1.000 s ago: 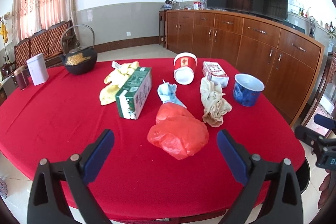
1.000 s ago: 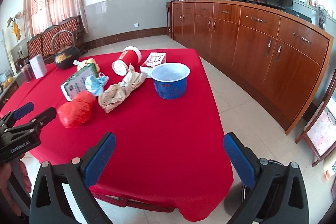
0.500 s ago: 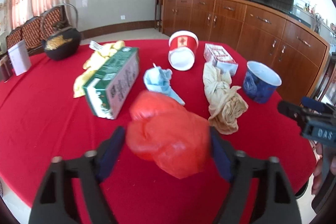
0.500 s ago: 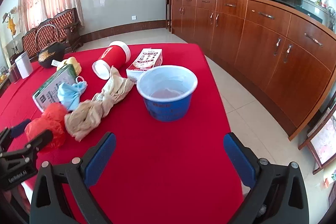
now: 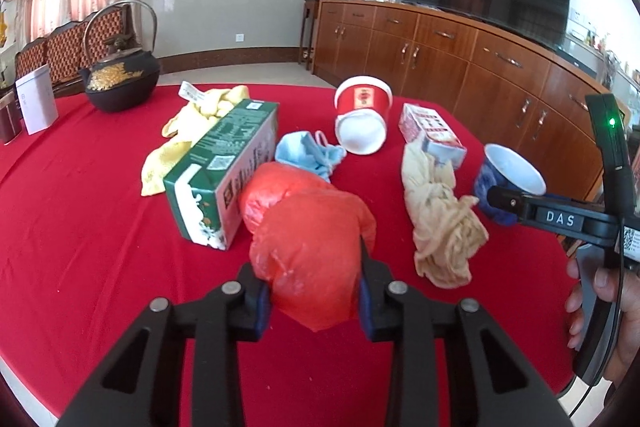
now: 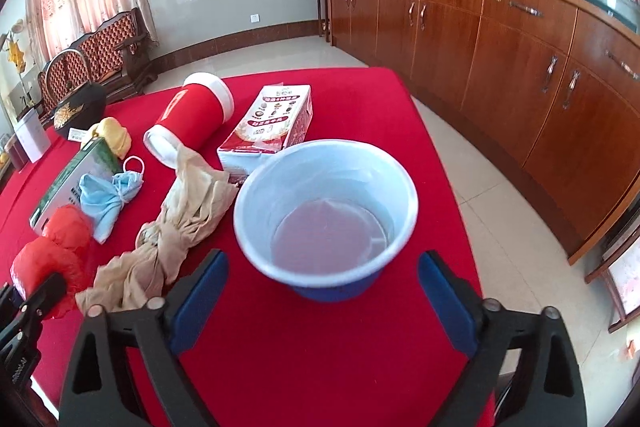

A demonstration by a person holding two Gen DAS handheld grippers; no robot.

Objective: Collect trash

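Note:
My left gripper point(image 5: 314, 297) is shut on a crumpled red plastic bag point(image 5: 312, 247) on the red tablecloth; the bag also shows in the right wrist view point(image 6: 52, 259). My right gripper point(image 6: 322, 301) is open, its jaws standing either side of the near wall of a blue paper bowl point(image 6: 326, 219) with a white inside. The bowl also shows in the left wrist view point(image 5: 508, 183). Other trash lies around: a beige rag point(image 6: 180, 223), a blue face mask point(image 6: 106, 199), a green carton point(image 5: 224, 179), a red paper cup on its side point(image 6: 192, 119), a small red-and-white carton point(image 6: 272, 123), a yellow cloth point(image 5: 188, 131).
A black iron teapot point(image 5: 118, 83) and a white box point(image 5: 36, 99) stand at the table's far left. The table's right edge point(image 6: 440, 163) drops to a tiled floor. A long wooden sideboard point(image 6: 520, 59) with a TV runs along the right wall.
My left gripper moved forward over the red bag and closed on it. My right gripper moved up to the blue bowl, which now sits between its open jaws.

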